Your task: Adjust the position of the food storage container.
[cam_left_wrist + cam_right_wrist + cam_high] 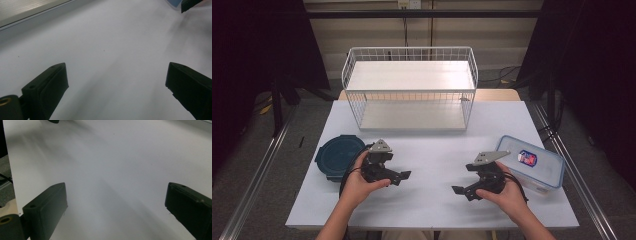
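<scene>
Both grippers rest low over the white table [432,150], each held in one hand and pointing inward at the other. My left gripper [404,176] sits at the front left, and its own view shows the gripper [116,72] open with bare table between the jaws. My right gripper [458,190] sits at the front right and is likewise open [116,192] with nothing between the jaws. A round dark blue container [338,156] lies just left of the left hand. A clear rectangular box with a blue-rimmed lid [532,162] lies just right of the right hand.
A white wire basket with two shelves [409,90] stands at the back centre of the table; its lower edge [25,10] shows in the left gripper view. The table's near edge [432,226] runs under the forearms. Metal rails flank the table on both sides.
</scene>
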Tool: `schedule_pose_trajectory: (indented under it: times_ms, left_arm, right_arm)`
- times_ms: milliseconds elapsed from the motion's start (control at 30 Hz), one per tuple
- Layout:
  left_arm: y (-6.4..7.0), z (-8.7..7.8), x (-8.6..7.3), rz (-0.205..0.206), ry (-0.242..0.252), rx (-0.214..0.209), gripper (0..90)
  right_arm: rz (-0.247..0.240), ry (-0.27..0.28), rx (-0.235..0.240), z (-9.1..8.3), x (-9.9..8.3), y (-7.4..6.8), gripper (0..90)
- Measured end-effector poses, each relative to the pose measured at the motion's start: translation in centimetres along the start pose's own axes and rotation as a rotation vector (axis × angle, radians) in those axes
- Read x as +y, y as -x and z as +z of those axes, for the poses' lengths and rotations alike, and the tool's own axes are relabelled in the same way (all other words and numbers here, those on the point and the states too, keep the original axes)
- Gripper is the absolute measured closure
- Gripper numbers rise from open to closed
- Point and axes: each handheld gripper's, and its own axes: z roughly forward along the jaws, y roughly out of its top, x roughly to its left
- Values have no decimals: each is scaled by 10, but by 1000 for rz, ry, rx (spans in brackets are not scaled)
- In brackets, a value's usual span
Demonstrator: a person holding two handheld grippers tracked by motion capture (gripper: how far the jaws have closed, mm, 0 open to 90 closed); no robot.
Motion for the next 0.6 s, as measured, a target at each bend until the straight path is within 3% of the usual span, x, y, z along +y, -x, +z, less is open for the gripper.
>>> schedule_pose_trajectory:
  times_ms: [433,600]
  left_arm:
    - [5,-8,-2,-16,-2,16,40]
    - [7,-10,-1,-14,5,9,40]
  right_arm:
    - [8,8,4,-3,6,0,39]
    - [15,31,-8,-18,14,3,78]
